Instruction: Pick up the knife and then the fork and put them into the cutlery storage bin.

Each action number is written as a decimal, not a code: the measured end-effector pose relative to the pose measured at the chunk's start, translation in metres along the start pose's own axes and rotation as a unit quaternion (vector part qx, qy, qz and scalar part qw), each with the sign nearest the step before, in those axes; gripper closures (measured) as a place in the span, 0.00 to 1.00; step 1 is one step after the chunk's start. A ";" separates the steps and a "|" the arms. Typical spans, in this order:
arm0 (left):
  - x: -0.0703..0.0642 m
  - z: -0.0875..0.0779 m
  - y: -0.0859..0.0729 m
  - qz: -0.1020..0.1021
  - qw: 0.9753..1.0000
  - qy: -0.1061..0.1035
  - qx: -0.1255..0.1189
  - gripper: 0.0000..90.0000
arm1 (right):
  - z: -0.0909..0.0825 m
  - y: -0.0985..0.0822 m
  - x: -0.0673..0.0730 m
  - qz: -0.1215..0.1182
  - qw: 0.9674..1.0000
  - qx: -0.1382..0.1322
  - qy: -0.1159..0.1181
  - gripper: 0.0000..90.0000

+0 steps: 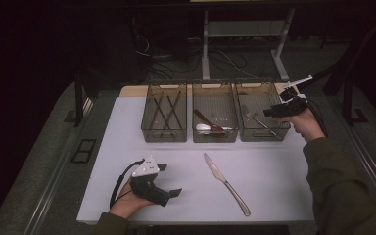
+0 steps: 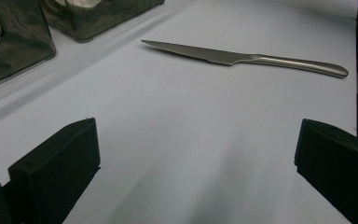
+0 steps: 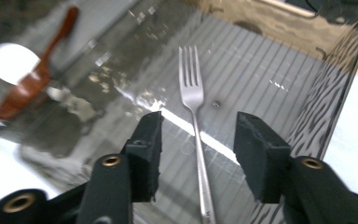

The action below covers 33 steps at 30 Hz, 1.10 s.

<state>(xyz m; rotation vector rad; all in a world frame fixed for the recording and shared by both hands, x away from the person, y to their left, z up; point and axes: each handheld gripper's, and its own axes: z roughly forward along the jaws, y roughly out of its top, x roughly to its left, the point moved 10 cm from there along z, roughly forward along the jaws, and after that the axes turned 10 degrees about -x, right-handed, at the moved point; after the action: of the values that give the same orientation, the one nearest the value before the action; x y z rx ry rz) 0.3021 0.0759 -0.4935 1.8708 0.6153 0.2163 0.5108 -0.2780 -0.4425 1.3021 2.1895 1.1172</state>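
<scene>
In the high view, three smoky clear bins stand in a row along the far edge of the white table [image 1: 127, 147]. The left bin [image 1: 164, 132] holds a few dark sticks, too blurred to count. The middle bin [image 1: 215, 134] holds one brown wooden spoon [image 1: 206, 121] and one white spoon [image 1: 203, 128]. The right bin [image 1: 262, 132] holds one fork [image 1: 257, 119]. One knife [image 1: 226, 183] lies on the bare table nearer the front edge, right of centre. The left gripper [image 1: 169, 179] rests near the front left corner, its jaws spread and empty. The right gripper [image 1: 270, 111] hangs at the right bin's right wall.

In the left gripper view, two black jaws stand wide apart over bare table, and the knife [image 2: 242, 58] lies well beyond them.

In the right gripper view, the right gripper [image 3: 197, 140] has its jaws parted on either side of the fork [image 3: 193, 112], clear of its handle; the fork lies flat on the bin floor. The wooden spoon [image 3: 35, 74] shows through the wall.
</scene>
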 end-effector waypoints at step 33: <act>0.000 0.000 -0.001 0.002 1.000 0.002 0.005 0.00 | -0.061 -0.066 0.100 -0.036 0.993 -0.070 0.090 0.73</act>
<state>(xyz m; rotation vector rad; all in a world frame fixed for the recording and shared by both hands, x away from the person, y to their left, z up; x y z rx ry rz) 0.3017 0.0761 -0.4950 1.8824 0.6154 0.2196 0.3829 -0.2366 -0.4472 1.0932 2.2174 1.3806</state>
